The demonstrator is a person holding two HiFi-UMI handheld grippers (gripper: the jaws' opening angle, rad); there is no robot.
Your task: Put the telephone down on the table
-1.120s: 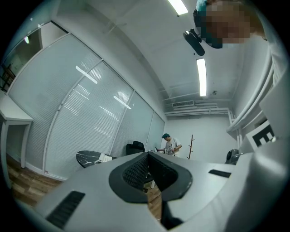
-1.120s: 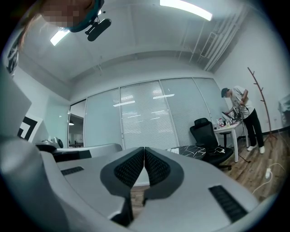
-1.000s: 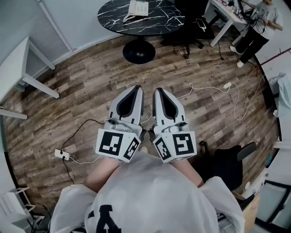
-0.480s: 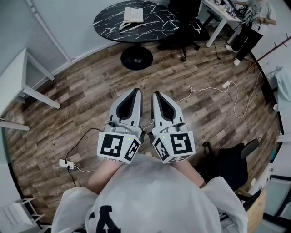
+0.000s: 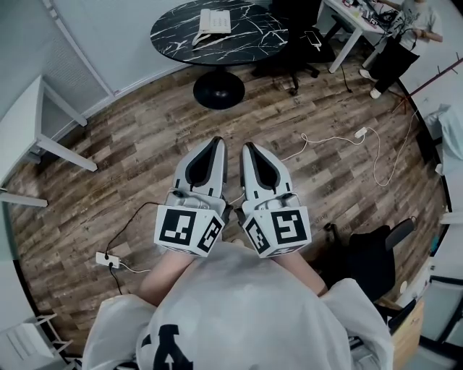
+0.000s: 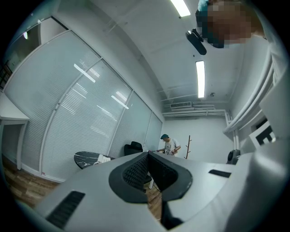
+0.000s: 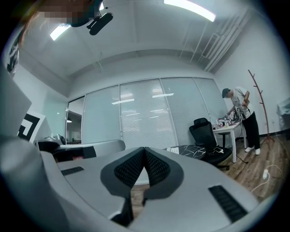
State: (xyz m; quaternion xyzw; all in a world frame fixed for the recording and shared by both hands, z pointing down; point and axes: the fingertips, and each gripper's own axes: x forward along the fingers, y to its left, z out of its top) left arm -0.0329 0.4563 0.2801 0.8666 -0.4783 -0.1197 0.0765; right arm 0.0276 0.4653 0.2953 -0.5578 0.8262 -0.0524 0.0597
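Head view, left claw [image 5: 215, 142], right claw [image 5: 249, 147] closed empty (telephone [image 5: 215, 22] on table [image 5: 249, 37], chair [image 5: 298, 50] beside)

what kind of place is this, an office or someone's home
Most likely an office: a round black table with a desk telephone on it, a black swivel chair beside a white desk, and glass partition walls with blinds.

Head view drifting slightly, telephone [image 5: 215, 22] on the round black table [image 5: 253, 32] sitting lower and fuller in frame, floor power strip [image 5: 106, 258] sliding lower, bystander [image 5: 396, 54] edging toward the top corner.
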